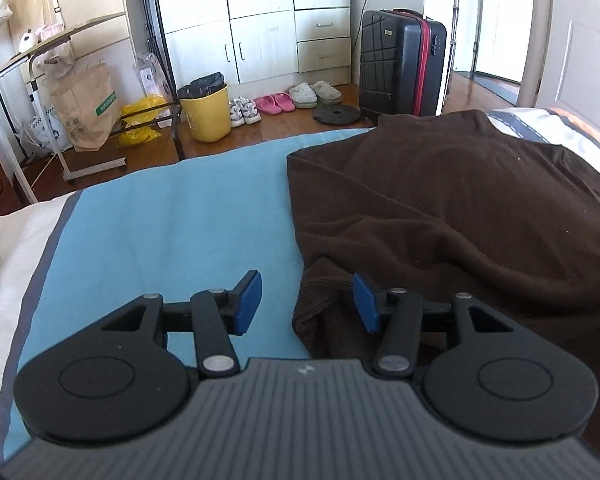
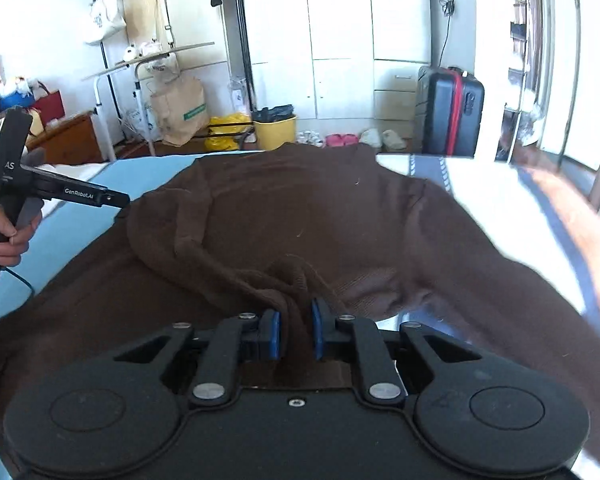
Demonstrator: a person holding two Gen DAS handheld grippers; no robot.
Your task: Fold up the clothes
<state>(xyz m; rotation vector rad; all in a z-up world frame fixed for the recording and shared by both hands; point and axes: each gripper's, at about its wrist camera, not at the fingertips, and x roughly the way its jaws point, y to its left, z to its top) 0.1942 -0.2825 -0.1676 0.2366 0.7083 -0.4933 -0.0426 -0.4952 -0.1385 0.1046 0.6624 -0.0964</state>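
A dark brown sweater (image 1: 460, 208) lies spread on a light blue bedsheet (image 1: 172, 220); it also fills the right wrist view (image 2: 280, 208). My left gripper (image 1: 306, 300) is open, its jaws wide apart over the sweater's near left corner, one pad (image 1: 248, 300) above the sheet and the other at the fabric edge. My right gripper (image 2: 294, 334) is shut on a bunched fold of the sweater, lifting it slightly. The left gripper's body (image 2: 60, 194) and the hand holding it show at the left of the right wrist view.
The bed's far edge faces a wooden floor with a yellow bin (image 1: 206, 112), shoes (image 1: 276, 102), a black suitcase (image 1: 400, 64) and a rolling side table (image 1: 60, 80). White wardrobes stand behind. A striped white cover (image 1: 540, 128) lies at the bed's right.
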